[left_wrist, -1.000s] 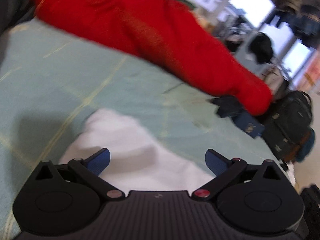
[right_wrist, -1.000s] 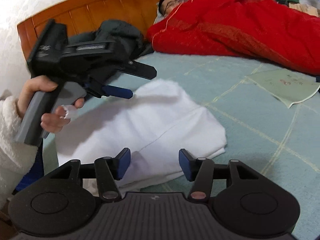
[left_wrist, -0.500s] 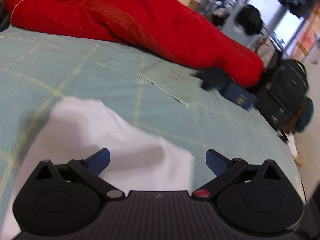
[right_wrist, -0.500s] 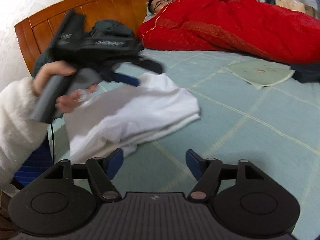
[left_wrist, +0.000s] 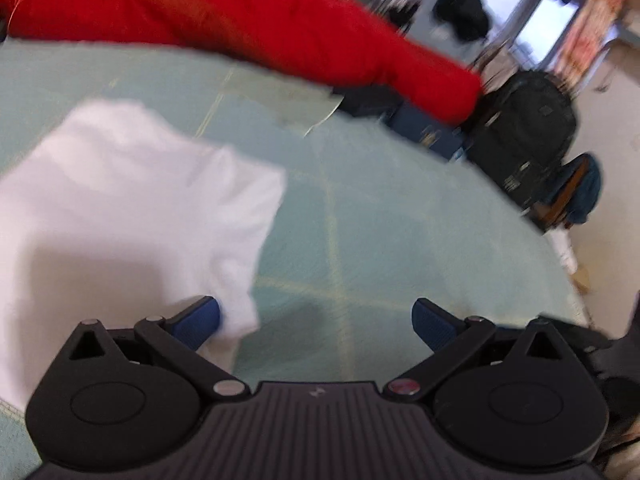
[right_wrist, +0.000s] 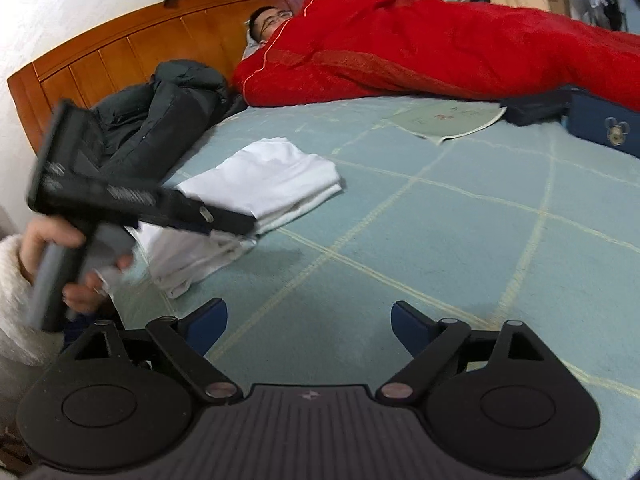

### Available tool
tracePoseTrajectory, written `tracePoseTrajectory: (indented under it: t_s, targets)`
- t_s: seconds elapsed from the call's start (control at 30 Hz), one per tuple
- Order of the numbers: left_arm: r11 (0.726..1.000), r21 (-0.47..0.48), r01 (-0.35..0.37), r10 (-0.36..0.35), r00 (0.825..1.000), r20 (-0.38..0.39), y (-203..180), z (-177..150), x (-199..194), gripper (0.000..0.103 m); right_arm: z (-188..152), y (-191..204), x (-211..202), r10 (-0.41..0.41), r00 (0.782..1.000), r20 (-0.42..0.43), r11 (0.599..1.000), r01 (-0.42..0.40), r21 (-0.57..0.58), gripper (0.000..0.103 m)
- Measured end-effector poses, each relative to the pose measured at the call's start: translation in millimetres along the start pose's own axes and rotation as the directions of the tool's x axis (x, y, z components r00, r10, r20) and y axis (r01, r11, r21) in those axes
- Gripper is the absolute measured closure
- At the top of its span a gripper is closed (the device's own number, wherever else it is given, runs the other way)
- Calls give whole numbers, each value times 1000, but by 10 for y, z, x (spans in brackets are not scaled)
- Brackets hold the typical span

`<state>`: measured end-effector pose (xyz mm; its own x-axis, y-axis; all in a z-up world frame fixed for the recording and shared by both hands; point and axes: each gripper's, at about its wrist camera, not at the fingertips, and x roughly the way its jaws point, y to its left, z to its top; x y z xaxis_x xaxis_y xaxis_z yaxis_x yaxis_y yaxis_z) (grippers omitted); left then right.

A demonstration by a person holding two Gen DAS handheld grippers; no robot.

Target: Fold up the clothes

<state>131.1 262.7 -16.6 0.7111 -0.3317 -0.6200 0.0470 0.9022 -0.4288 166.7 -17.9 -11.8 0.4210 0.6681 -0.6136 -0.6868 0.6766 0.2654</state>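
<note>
- The right gripper (right_wrist: 309, 320), a black two-finger tool with blue pads, sits nearest in its own view; its jaws are opening and nothing but bare bedspread lies between them.
- The left gripper (left_wrist: 316, 322) has its blue pads spread wide and grips nothing. Its left pad lies against the near edge of the white cloth, seemingly only overlapping it. From the right wrist view this tool is a blurred black shape in a hand (right_wrist: 72, 264) with a fluffy white sleeve (right_wrist: 16, 312).
- The white folded cotton garment (right_wrist: 272, 178) lies on the pale green quilted bedspread with yellow grid lines (right_wrist: 460, 240), just beyond the left gripper, as a layered stack with roughly squared edges. I judge this piece folded and released, though the lower layers nearest the hand look loose and may want tidying.
- No other unfolded garment is clearly waiting, unless the dark padded jacket (right_wrist: 168, 112), crumpled against the orange wooden headboard (right_wrist: 120, 52), is next.
- Mid-bed lie a thin pale green booklet (right_wrist: 448, 120), a flat dark pouch (right_wrist: 536, 110) and a navy box with a cartoon emblem (right_wrist: 604, 128), well apart from the garment.
- Farthest, a person lies under a red quilt (right_wrist: 420, 48), taking the far side of the bed and limiting the room to work.
- A black backpack (left_wrist: 524, 136) stands beyond the foot of the bed.
</note>
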Motion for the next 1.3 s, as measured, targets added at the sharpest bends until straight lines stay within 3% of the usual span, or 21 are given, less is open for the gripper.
tracePoseTrajectory:
  t_s: [0.07,0.2,0.3,0.37,0.53,0.7,0.83,0.9,1.03,1.13,1.23,1.3]
  targets:
    - [1000,-3,-29,29,999,13,-5,-63,6,1,-55,-27,-75,-2,1000,9,1000,2,23,7]
    - [993,-41,-112,110,993,-40,69,-222,169,1,-114,-41,-93,-10,1000,-7,999,11,49,7]
    - [993,-6,-115,115,993,3,51,-220,-47,1,-144,-2,-130,-24,1000,-8,999,24,28,2]
    - [989,6,-151,150,986,72,114,-161,-249,1,-160,9,-148,-26,1000,-2,999,26,21,0]
    - [940,-73,-333,340,926,162,655,4,-537,1,-170,22,-126,-18,1000,-9,999,18,30,0]
    - [898,-263,-353,384,920,77,1325,-72,-539,1,-170,29,-102,-26,1000,-17,999,26,29,0]
    - [890,-326,-318,373,920,122,1370,-187,-770,1,-166,11,-86,-33,999,-22,999,34,37,0]
    - [896,-312,-316,375,915,147,1274,-173,-835,1,-165,7,-71,-27,999,-27,999,28,45,0]
    - [923,-236,-303,344,925,160,1018,-127,-794,1,-183,46,-44,-24,999,-40,999,25,34,0]
    - [944,-124,-304,322,933,163,742,-73,-671,1,-182,64,-42,-31,999,-43,999,32,23,0]
    - [929,9,-370,363,914,181,463,26,-423,1,-185,69,-53,-32,999,-43,999,33,23,0]
    - [900,71,-430,413,893,178,361,95,-207,1,-192,72,-67,-35,998,-42,999,36,22,0]
